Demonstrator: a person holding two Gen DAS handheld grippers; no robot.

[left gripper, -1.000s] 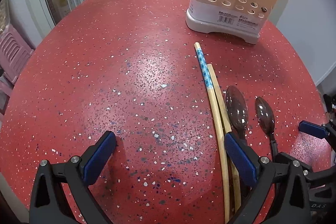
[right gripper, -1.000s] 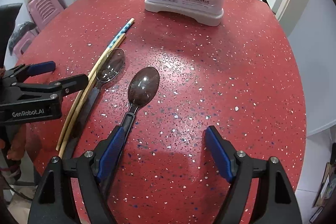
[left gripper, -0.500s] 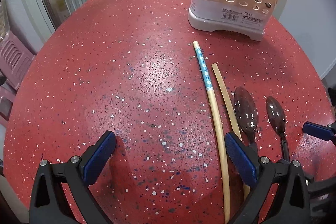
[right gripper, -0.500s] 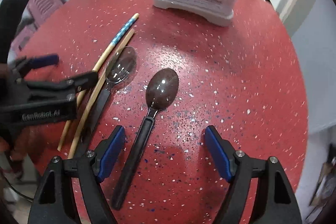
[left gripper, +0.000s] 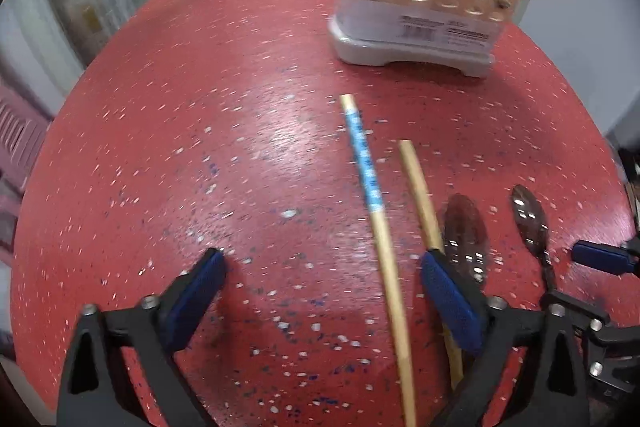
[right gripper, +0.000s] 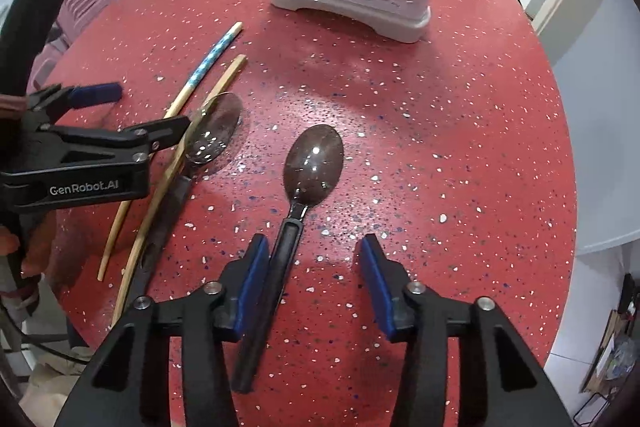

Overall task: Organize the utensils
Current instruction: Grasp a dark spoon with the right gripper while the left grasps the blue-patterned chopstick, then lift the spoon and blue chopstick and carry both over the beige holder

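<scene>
A dark spoon (right gripper: pixel 314 167) lies on the red speckled table (right gripper: pixel 460 147), its black handle (right gripper: pixel 286 255) running back between my right gripper's fingers. My right gripper (right gripper: pixel 314 263) is closing; the left pad is at the handle and the right pad stands well clear of it. A second spoon (right gripper: pixel 214 131) and two chopsticks, one blue-banded (right gripper: pixel 212 61) and one plain (right gripper: pixel 226 77), lie to the left. My left gripper (left gripper: pixel 322 267) is open low over the table, with the blue-banded chopstick (left gripper: pixel 380 227) between its fingers and the plain chopstick (left gripper: pixel 418 183) under its right finger.
A beige utensil holder (left gripper: pixel 420 7) with round holes stands at the table's far side, some utensils in it. The left gripper (right gripper: pixel 152 107) shows in the right wrist view just left of the second spoon. The table's round edge drops off on the right; a pink stool (right gripper: pixel 84 3) sits far left.
My right gripper's jaws have narrowed and now flank the dark spoon's handle. My left gripper has shifted so that the blue-banded chopstick lies between its fingers rather than at its right finger.
</scene>
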